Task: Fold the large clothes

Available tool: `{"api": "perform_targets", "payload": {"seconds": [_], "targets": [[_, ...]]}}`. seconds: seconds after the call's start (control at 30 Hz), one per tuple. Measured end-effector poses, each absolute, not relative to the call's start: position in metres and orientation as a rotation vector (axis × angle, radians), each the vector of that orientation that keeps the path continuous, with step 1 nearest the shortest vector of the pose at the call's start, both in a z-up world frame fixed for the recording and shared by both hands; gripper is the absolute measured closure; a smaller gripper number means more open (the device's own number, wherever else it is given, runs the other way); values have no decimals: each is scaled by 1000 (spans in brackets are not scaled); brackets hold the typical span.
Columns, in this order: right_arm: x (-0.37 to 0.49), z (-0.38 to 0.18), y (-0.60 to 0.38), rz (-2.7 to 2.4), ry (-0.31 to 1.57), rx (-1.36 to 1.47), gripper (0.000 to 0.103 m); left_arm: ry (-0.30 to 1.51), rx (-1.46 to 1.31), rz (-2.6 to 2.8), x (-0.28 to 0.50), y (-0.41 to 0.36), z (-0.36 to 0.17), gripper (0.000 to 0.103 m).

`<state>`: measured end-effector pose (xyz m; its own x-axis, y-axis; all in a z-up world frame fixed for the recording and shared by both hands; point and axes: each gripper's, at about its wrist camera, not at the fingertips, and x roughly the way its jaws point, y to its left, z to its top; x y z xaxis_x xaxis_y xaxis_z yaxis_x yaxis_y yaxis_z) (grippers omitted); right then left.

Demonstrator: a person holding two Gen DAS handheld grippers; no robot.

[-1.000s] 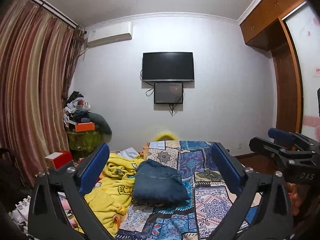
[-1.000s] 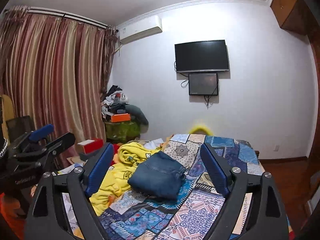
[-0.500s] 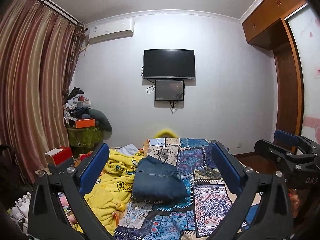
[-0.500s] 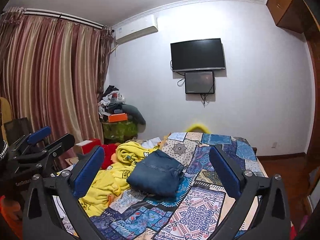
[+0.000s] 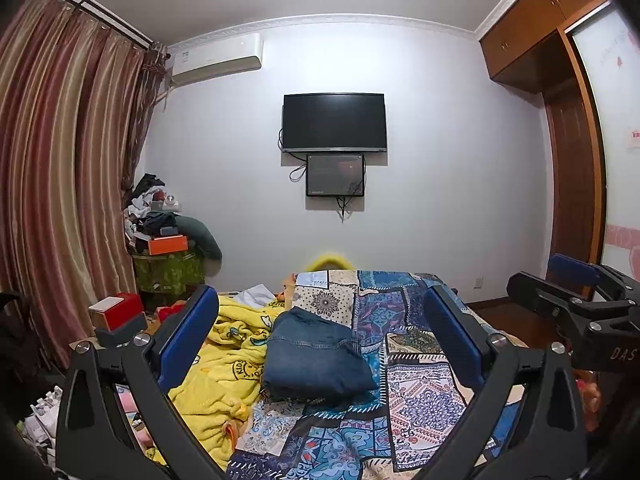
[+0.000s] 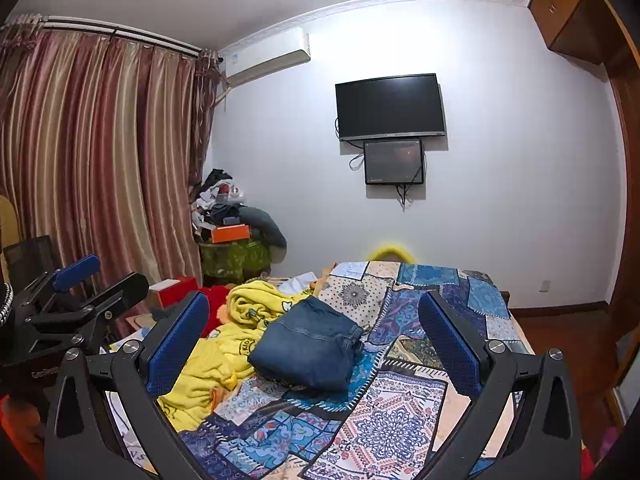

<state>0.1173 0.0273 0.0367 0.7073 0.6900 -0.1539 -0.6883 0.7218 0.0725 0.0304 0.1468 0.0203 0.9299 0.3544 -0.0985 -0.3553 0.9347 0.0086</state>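
Observation:
Folded blue jeans (image 5: 316, 354) lie in a compact bundle on the patchwork bedspread (image 5: 416, 392); they also show in the right wrist view (image 6: 310, 350). A crumpled yellow blanket (image 5: 224, 364) lies to their left, also seen in the right wrist view (image 6: 224, 344). My left gripper (image 5: 320, 308) is open and empty, held above the near part of the bed. My right gripper (image 6: 316, 308) is open and empty, to the right of the left one. Each shows in the other's view: the right gripper (image 5: 576, 296) and the left gripper (image 6: 80, 284).
Striped curtains (image 5: 60, 184) hang on the left. A cluttered green stand (image 5: 168, 268) with an orange box stands in the corner. A red box (image 5: 118, 308) sits by the bed. A TV (image 5: 334, 122) hangs on the far wall. A wooden wardrobe (image 5: 576, 152) stands right.
Both grippers have tilted upward and drawn back slightly, so the bed sits lower in view. The right gripper's jaws have opened wider. The jeans have not moved.

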Motion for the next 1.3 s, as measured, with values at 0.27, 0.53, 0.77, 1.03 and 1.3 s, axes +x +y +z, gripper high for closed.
{"api": "perform_targets", "payload": {"seconds": [0.27, 0.53, 0.77, 1.03, 1.3], "targets": [[117, 37, 28, 762, 188, 14, 0, 111, -9, 355, 34, 148, 19, 1], [117, 39, 28, 759, 201, 22, 0, 120, -4, 351, 38, 148, 17, 1], [119, 40, 28, 751, 207, 25, 0, 122, -6, 347, 39, 148, 17, 0], [120, 40, 28, 752, 210, 24, 0, 123, -5, 343, 40, 148, 17, 0], [120, 40, 27, 750, 210, 23, 0, 128, -17, 330, 42, 150, 15, 0]]}}
